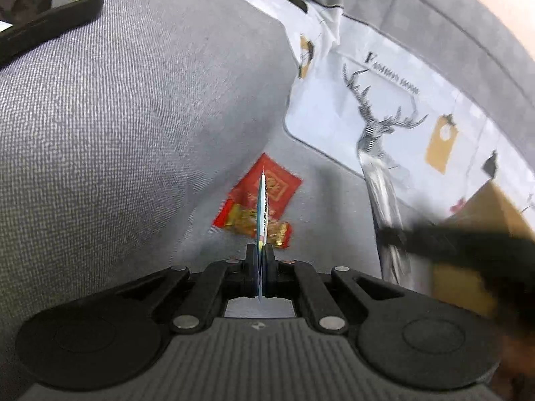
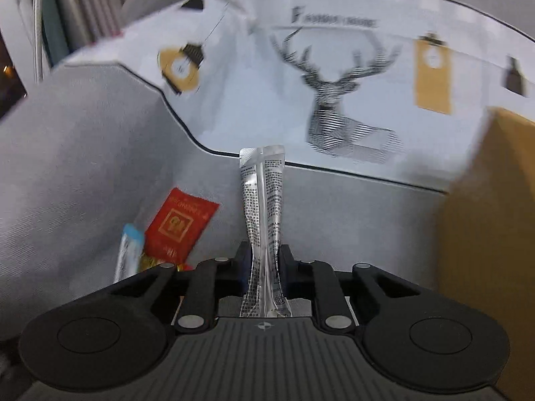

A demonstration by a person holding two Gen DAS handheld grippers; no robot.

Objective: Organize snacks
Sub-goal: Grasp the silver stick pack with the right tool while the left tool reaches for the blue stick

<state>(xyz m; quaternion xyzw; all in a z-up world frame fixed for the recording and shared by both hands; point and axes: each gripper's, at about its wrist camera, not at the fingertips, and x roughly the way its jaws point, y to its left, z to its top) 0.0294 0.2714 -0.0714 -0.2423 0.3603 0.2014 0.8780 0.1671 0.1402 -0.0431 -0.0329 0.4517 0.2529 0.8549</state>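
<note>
Snacks: silver packet pinched in right claw | thin packet pinched edge-on in left claw | held up, likely for sorting with red packet

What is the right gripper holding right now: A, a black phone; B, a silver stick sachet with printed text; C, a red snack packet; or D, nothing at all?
B: in the right wrist view the right gripper has its jaws closed on the silver stick sachet, which stands up between them, while the red snack packet lies apart on the grey sofa cushion.
</note>
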